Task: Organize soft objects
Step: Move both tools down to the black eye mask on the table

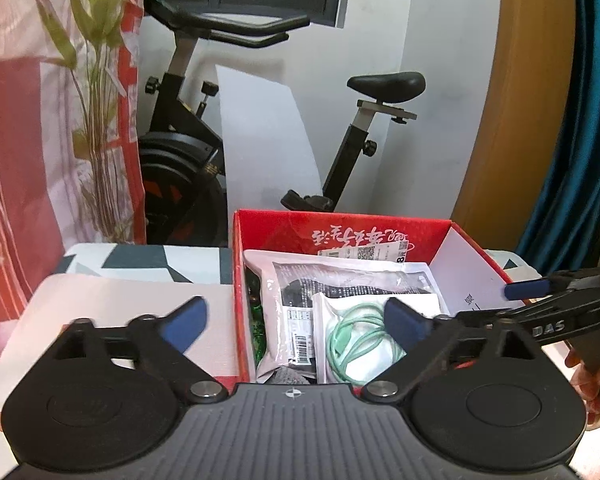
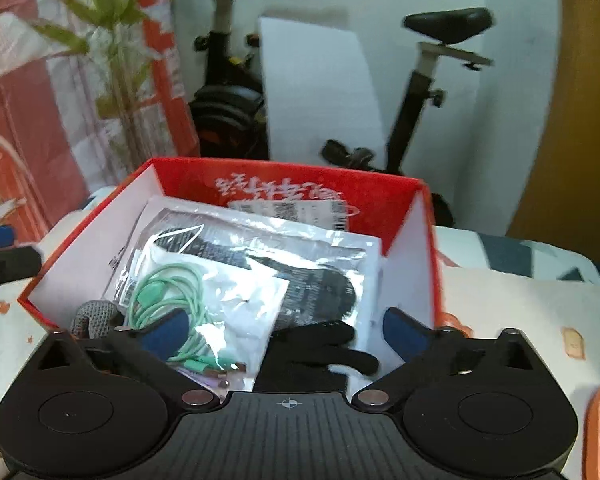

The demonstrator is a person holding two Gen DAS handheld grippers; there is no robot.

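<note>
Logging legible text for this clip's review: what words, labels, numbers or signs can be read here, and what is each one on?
"DAS": white letters on the right gripper seen from the left wrist view.
"8": on the white sticker on the red box back wall; its QR code and small print are unreadable.
White brush-style Chinese characters on the red box: too stylised to read.
Barcode labels on the plastic bags: too small.
</note>
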